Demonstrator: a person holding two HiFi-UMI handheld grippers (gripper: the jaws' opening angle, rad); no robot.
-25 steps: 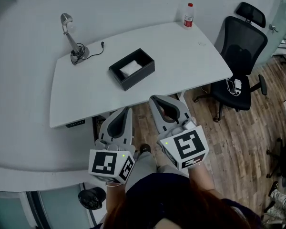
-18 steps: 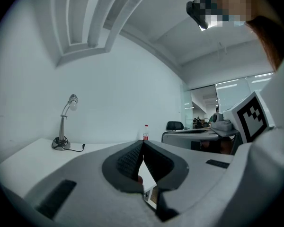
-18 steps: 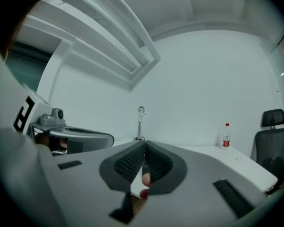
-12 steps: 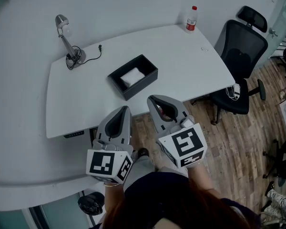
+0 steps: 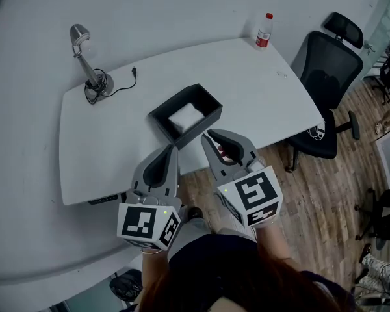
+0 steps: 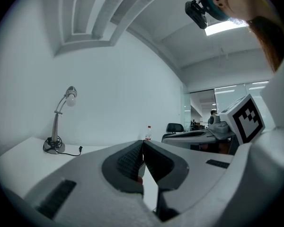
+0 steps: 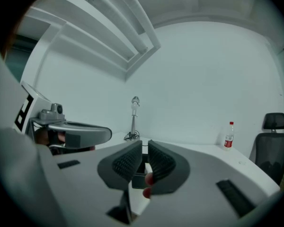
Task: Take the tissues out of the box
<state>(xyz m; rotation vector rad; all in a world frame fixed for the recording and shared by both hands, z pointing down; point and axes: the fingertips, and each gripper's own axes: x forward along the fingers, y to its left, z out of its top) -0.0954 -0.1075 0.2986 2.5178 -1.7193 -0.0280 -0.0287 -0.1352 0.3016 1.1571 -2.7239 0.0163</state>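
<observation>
Sensibly, the left claw, closed and empty, and the right claw, jaws opening on nothing, aim at the box on the tabletop, tissues lying reachable inside.

Box top open; lamp & bottle well apart, desk rear

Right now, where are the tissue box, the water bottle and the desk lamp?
tissue box (image 5: 174, 100): head view, far rim.
water bottle (image 5: 264, 31): head view, its body.
desk lamp (image 5: 95, 83): head view, its base.
</observation>
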